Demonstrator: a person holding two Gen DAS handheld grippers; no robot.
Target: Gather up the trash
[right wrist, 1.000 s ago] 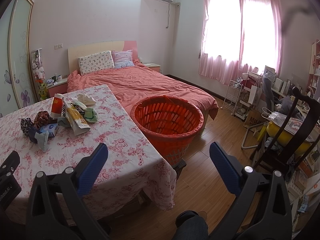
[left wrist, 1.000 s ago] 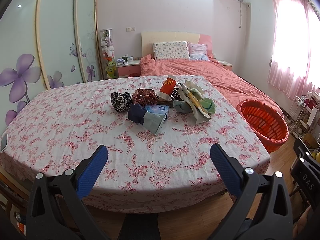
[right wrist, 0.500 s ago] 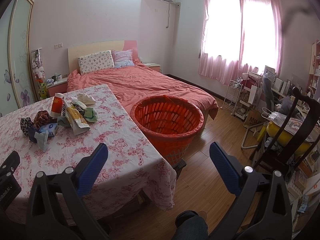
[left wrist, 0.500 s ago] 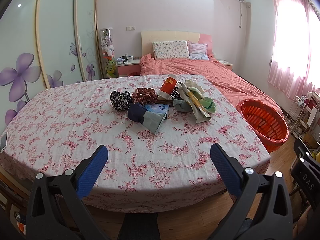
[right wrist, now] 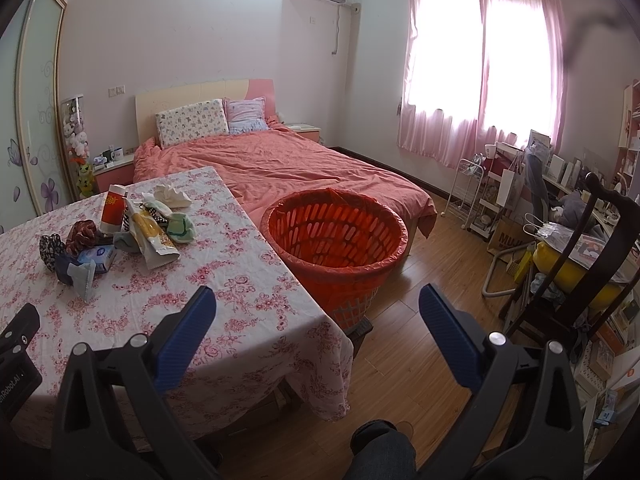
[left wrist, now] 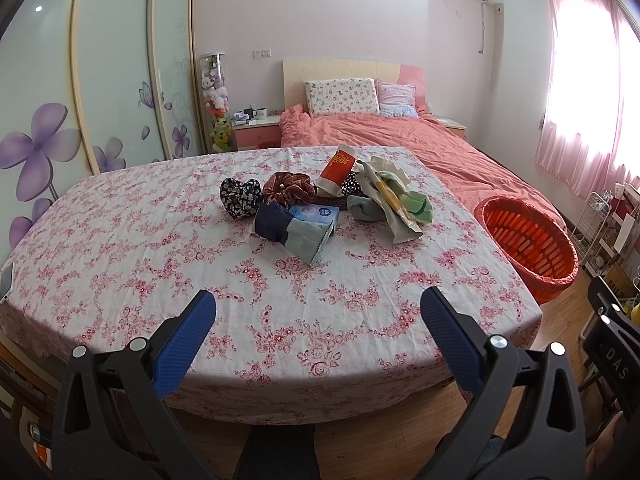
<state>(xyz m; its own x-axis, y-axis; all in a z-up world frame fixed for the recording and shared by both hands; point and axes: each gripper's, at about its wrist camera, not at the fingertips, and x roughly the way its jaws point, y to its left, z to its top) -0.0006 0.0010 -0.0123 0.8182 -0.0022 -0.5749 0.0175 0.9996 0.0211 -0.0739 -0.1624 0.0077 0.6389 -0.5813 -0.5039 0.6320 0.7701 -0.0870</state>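
Note:
A pile of items lies mid-table on the floral tablecloth: a red tube, a yellow-and-white wrapper, a blue tissue pack, a grey-blue mask, scrunchies and crumpled paper. The pile also shows in the right wrist view. An orange basket lined with a red bag stands on the floor right of the table; it also shows in the left wrist view. My left gripper is open and empty at the table's near edge. My right gripper is open and empty, facing the basket.
A bed with a pink cover stands behind the table and basket. A dark wooden chair and cluttered shelves are at the right. A wardrobe with flower doors is at the left. Wooden floor lies around the basket.

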